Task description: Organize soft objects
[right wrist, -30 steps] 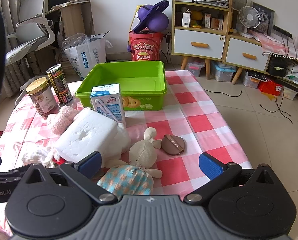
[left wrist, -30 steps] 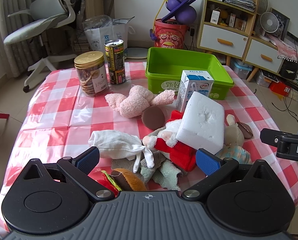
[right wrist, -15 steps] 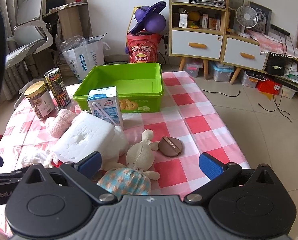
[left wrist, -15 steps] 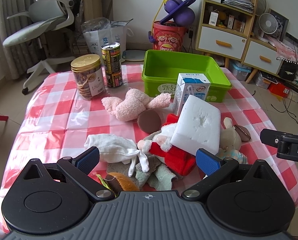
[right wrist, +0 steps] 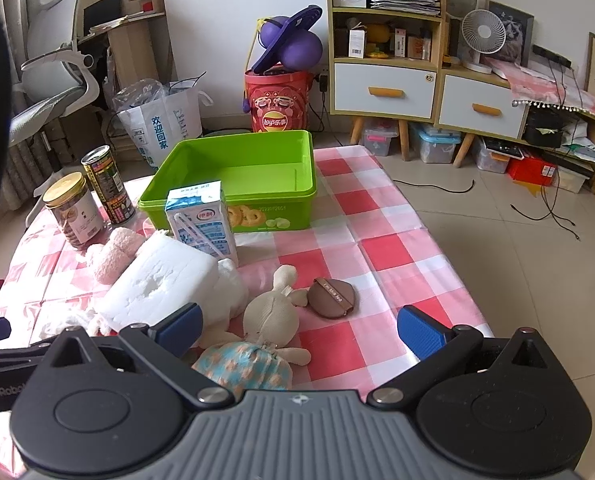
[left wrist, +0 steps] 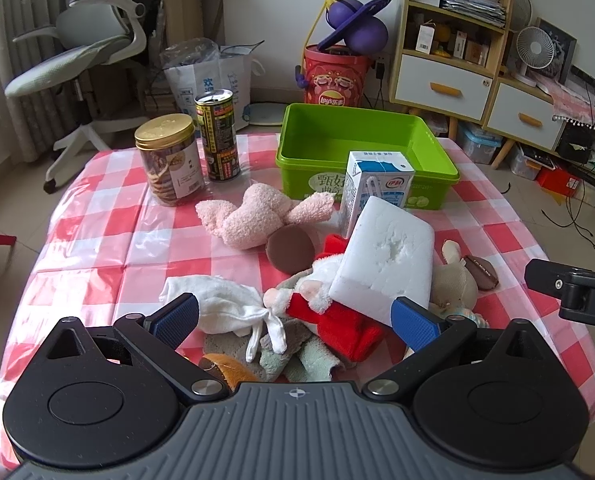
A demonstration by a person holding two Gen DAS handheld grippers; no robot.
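Observation:
A pile of soft things lies on the checked table (left wrist: 97, 240): a pink plush (left wrist: 253, 216), a white cloth (left wrist: 225, 300), a red and white Santa doll (left wrist: 329, 304), a white foam block (left wrist: 385, 264), a beige rabbit doll (right wrist: 273, 316) and brown powder puffs (left wrist: 289, 248) (right wrist: 331, 298). An empty green bin (left wrist: 361, 148) stands behind them. My left gripper (left wrist: 293, 320) is open and empty, above the pile's near side. My right gripper (right wrist: 297, 328) is open and empty, above the rabbit doll.
A cookie jar (left wrist: 169, 160), a tall can (left wrist: 217, 136) and a milk carton (left wrist: 377, 188) stand near the bin. An office chair (left wrist: 85, 52), bags and a shelf unit (right wrist: 385, 40) stand beyond the table. The table's right edge (right wrist: 457, 280) drops to the floor.
Both grippers have drawn back and risen a little, so the pile sits farther away. Both stay open. Nothing on the table has moved.

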